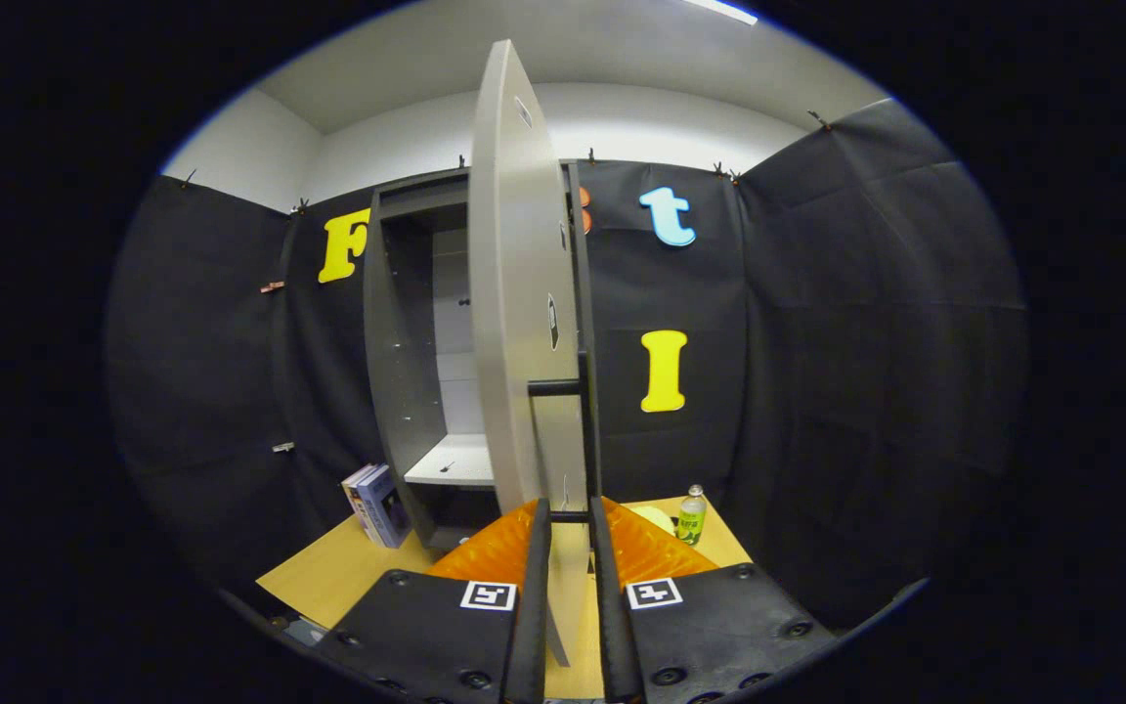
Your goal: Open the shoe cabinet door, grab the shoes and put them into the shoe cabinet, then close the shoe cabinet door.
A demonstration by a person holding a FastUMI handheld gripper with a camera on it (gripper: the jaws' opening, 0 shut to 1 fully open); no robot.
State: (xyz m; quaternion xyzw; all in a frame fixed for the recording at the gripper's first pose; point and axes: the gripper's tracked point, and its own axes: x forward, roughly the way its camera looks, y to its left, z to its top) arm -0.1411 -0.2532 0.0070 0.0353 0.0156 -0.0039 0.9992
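Observation:
The grey shoe cabinet stands at the back of the table with its door swung wide open, so I see the door nearly edge-on. A black bar handle runs down the door's right face. My gripper is shut on the lower end of that handle, one finger on each side of the door's edge. Inside the cabinet a pale shelf is bare. An orange ribbed object lies on the table just beyond the fingers, partly hidden by them.
Some books lean against the cabinet's left foot. A small green bottle stands right of the door, with a pale round thing beside it. The wooden table ends close to the black cloth walls on both sides.

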